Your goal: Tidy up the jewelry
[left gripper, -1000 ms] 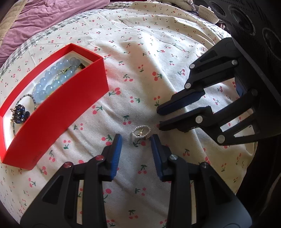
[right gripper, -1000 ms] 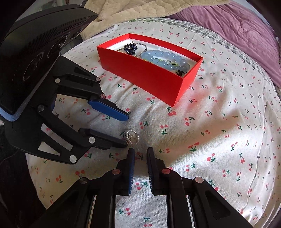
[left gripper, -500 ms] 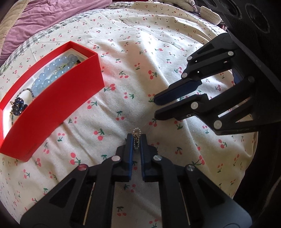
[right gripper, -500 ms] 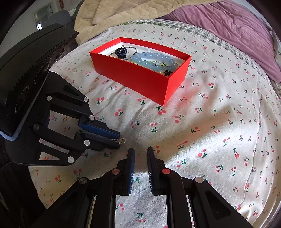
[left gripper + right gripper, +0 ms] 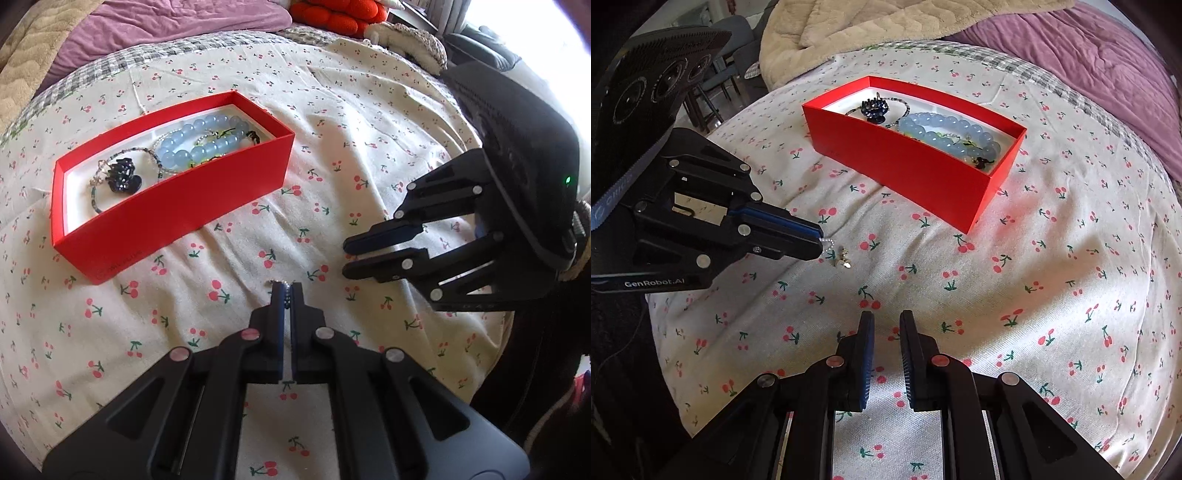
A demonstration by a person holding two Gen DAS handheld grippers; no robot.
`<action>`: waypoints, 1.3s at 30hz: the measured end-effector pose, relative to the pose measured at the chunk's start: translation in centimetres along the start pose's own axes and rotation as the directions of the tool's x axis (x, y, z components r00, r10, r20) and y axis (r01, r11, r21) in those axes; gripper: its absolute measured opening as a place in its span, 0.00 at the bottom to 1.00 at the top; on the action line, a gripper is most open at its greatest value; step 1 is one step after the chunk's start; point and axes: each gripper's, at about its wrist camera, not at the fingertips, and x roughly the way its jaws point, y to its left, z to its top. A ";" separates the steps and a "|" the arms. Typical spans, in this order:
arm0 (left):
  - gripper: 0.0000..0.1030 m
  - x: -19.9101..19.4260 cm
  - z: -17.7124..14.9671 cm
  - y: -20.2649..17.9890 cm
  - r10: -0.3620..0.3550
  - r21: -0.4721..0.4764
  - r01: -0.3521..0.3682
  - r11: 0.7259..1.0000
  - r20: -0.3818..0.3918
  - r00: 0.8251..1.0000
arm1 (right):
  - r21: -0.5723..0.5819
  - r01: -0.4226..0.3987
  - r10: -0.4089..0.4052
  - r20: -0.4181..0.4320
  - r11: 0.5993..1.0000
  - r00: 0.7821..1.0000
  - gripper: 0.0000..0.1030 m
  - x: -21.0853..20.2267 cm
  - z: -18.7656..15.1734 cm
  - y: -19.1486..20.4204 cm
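My left gripper (image 5: 285, 286) is shut on a small pearl ring (image 5: 285, 295) and holds it above the cherry-print cloth (image 5: 351, 129). In the right wrist view the left gripper (image 5: 817, 245) shows at the left with the pearl ring (image 5: 829, 244) and a small charm (image 5: 844, 258) hanging from its tip. A red box (image 5: 177, 218) (image 5: 905, 173) lies ahead, holding a blue bead bracelet (image 5: 205, 144) (image 5: 949, 134), a dark ornament (image 5: 123, 177) (image 5: 873, 109) and a thin beaded chain. My right gripper (image 5: 886, 323) (image 5: 345, 254) is empty, jaws a narrow gap apart, low over the cloth.
A purple quilt (image 5: 1082, 59) and a beige blanket (image 5: 868, 26) lie beyond the cloth. An orange plush (image 5: 336, 14) sits at the far edge. The cloth drops off at its right edge in the left wrist view (image 5: 491, 332).
My left gripper closed on the pearl ring and lifted it off the cloth. The red box now sits more centred in the left wrist view. My right gripper drew back a little.
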 end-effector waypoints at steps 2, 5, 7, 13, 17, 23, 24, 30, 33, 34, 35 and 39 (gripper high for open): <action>0.03 -0.1 -0.5 0.7 0.021 -0.024 -0.021 0.999 -0.009 1.000 | -0.010 -0.003 0.003 -0.006 1.000 1.000 0.14 0.3 0.2 0.4; 0.03 0.0 -1.2 1.6 0.105 -0.031 -0.106 0.994 -0.035 0.994 | -0.019 -0.006 0.006 -0.012 1.000 1.000 0.14 0.7 0.7 0.9; 0.03 -0.1 -1.7 2.2 0.110 -0.038 -0.112 0.993 -0.051 0.993 | -0.021 -0.009 0.009 -0.013 1.000 1.000 0.16 1.1 1.1 1.1; 0.26 -0.9 -2.7 1.9 0.102 0.009 -0.101 0.995 -0.046 0.994 | -0.014 -0.032 0.032 0.008 0.999 0.999 0.43 1.7 2.3 2.0; 0.35 -0.3 -2.6 1.5 0.089 0.037 -0.087 0.996 -0.055 0.995 | -0.003 -0.039 0.039 0.053 0.999 0.998 0.49 1.9 3.2 2.3; 0.39 1.6 -2.4 1.0 0.103 0.083 -0.096 0.992 -0.079 0.992 | -0.008 -0.026 0.026 0.045 1.000 0.999 0.47 3.2 4.0 2.3; 0.38 1.8 -2.4 1.0 0.102 0.084 -0.096 0.992 -0.075 0.992 | -0.011 -0.028 0.028 0.042 1.000 0.999 0.46 3.6 4.1 2.1; 0.35 2.2 -2.4 1.0 0.111 0.088 -0.106 0.990 -0.058 0.992 | -0.037 -0.016 0.018 0.047 0.999 0.999 0.24 4.3 4.3 2.6; 0.24 3.1 -1.8 0.2 0.123 0.084 -0.118 0.989 -0.054 0.991 | -0.045 -0.022 0.024 0.042 0.999 0.999 0.11 4.3 4.3 3.0; 0.19 3.2 -1.6 0.1 0.126 0.083 -0.121 0.989 -0.054 0.991 | -0.048 -0.020 0.022 0.043 0.999 0.999 0.10 4.2 4.3 3.0; 0.17 3.2 -1.6 0.1 0.128 0.084 -0.123 0.989 -0.054 0.990 | -0.048 -0.019 0.022 0.045 0.999 0.999 0.10 4.2 4.2 3.1; 0.04 3.0 -1.5 -0.1 0.147 0.092 -0.142 0.985 -0.048 0.988 | -0.043 -0.016 0.018 0.052 0.999 0.998 0.10 3.5 3.7 2.9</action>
